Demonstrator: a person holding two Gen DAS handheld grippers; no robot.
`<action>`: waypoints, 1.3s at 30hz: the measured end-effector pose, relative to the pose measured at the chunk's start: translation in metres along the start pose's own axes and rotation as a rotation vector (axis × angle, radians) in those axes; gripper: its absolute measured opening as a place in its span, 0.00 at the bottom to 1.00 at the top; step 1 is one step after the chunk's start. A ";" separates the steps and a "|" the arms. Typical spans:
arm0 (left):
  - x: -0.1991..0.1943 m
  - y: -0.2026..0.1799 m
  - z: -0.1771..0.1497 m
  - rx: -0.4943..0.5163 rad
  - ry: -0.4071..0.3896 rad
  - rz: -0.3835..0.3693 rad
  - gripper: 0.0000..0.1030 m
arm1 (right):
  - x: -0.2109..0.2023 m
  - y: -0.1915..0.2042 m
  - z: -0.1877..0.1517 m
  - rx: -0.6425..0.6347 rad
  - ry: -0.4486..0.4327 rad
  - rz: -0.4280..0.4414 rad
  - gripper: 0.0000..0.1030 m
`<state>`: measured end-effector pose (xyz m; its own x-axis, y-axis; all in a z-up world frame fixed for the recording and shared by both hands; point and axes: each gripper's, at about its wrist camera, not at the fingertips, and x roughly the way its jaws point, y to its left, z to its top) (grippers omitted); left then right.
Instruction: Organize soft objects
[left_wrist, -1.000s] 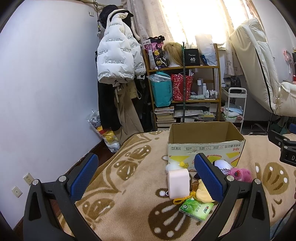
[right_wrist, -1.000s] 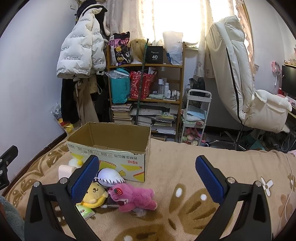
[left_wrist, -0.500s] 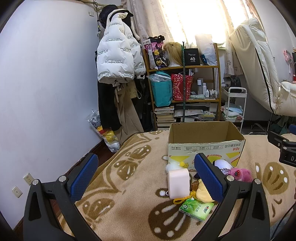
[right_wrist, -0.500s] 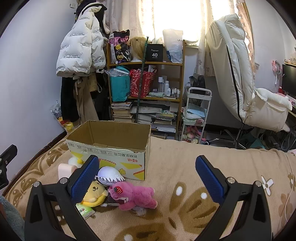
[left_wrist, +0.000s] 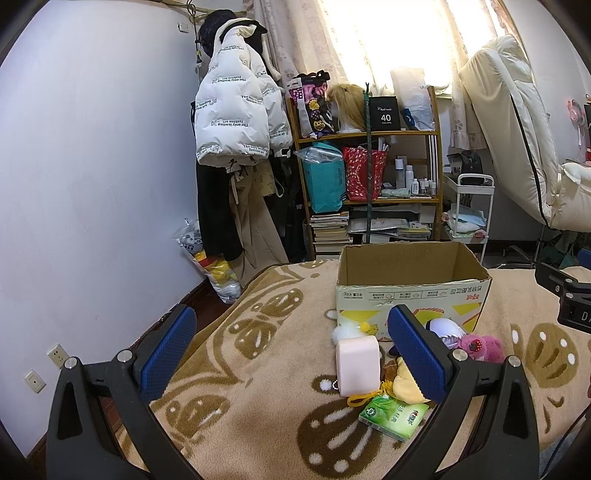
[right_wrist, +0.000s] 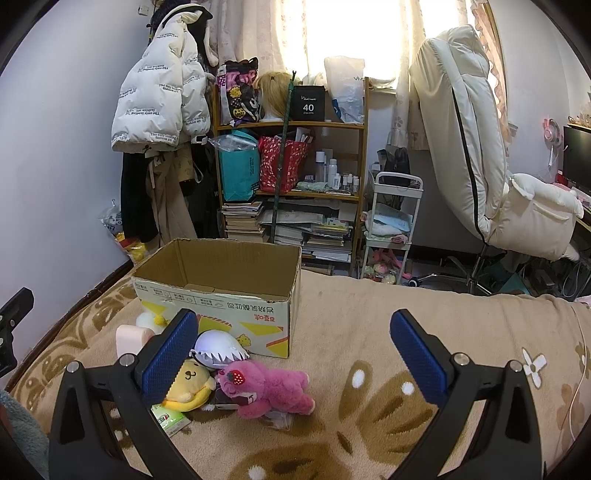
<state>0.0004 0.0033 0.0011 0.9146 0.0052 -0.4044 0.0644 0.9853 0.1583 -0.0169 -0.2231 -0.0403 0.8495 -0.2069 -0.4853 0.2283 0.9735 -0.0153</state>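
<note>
Nothing looks packed yet: the open brown cardboard box (right_wrist: 218, 291) appears empty, while the pink plush bear (right_wrist: 269, 387), yellow plush dog (right_wrist: 188, 380) and pale pink cushion block (left_wrist: 358, 365) lie before it on the patterned beige blanket (right_wrist: 369, 332). Left gripper (left_wrist: 291, 354) and right gripper (right_wrist: 295, 358) both gape wide, holding nothing.

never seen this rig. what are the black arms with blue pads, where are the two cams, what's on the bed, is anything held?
No robot here: a person holds one two-finger claw in each hand, and each claw carries a fisheye camera looking forward along its fingers.

The left claw and the right claw are both open and hold nothing. The blue ribbed pads are the gripping faces.

Both views show the beige patterned blanket with an open, seemingly empty cardboard box on it. In front of the box lie a pink plush bear, a yellow plush dog, a white toothed shark plush, a pale pink soft block and a green tissue pack.

Presumably the toys go into the box; none has yet.
</note>
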 end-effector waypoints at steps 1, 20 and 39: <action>0.000 0.000 0.000 0.000 0.001 -0.001 0.99 | 0.000 0.000 0.000 0.000 0.000 -0.001 1.00; 0.001 0.001 -0.001 0.001 0.002 -0.001 0.99 | 0.003 -0.001 -0.004 0.009 0.005 0.010 1.00; 0.006 0.001 -0.005 0.004 0.020 -0.009 0.99 | 0.003 0.001 -0.004 0.011 0.015 0.012 1.00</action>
<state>0.0042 0.0051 -0.0063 0.9058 -0.0005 -0.4238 0.0744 0.9847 0.1577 -0.0159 -0.2220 -0.0457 0.8448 -0.1939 -0.4986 0.2238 0.9746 0.0002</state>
